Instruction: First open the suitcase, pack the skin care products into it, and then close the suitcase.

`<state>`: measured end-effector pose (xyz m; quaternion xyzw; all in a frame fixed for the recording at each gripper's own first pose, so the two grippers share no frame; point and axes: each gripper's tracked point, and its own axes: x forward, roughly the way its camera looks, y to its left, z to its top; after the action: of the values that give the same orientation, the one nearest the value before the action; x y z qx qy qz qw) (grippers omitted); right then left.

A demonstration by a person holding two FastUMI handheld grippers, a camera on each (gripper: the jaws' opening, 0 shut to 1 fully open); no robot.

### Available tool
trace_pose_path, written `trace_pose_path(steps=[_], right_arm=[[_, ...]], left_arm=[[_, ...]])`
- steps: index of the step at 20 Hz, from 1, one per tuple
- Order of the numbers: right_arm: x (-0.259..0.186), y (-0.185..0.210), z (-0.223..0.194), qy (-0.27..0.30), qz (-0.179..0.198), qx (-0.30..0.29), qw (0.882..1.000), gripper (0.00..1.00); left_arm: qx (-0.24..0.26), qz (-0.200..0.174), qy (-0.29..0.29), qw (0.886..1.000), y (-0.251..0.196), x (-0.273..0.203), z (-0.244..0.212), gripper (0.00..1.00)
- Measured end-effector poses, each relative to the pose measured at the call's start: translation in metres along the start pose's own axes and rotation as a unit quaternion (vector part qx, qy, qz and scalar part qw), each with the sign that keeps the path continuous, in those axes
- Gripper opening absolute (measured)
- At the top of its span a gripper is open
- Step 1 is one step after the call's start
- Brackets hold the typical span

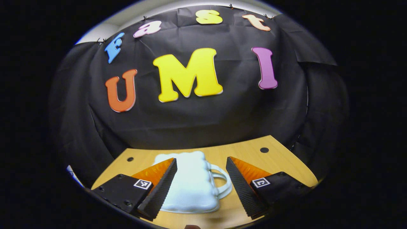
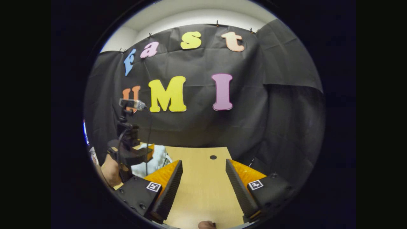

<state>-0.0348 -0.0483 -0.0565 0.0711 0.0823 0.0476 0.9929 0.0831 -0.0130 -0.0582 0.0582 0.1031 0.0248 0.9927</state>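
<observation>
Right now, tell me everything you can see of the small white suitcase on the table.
The white suitcase is a small, glossy case that looks like hard plastic, with a lumpy, scalloped outline and a looped white handle on one side. It appears shut and lies flat on the wooden table. In the left gripper view it sits between the open fingers of the left gripper, with no clear contact. The right gripper view shows part of it behind that gripper.

Left gripper (image 1: 201,187) and right gripper (image 2: 203,187) — jaws wide apart, level.
</observation>
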Motion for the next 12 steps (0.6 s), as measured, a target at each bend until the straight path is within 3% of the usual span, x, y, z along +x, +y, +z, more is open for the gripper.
trace_pose_path(steps=[7,12], right_arm=[[0.019,0.079,0.013,-0.017,0.014,-0.009,1.000,0.78],[0.028,0.119,0.012,-0.014,0.019,-0.018,1.000,0.81]], left_arm=[[-0.047,0.021,-0.026,0.998,0.069,-0.100,0.013,0.98],[-0.058,0.020,-0.026,0.998,0.100,-0.132,0.005,0.99]])
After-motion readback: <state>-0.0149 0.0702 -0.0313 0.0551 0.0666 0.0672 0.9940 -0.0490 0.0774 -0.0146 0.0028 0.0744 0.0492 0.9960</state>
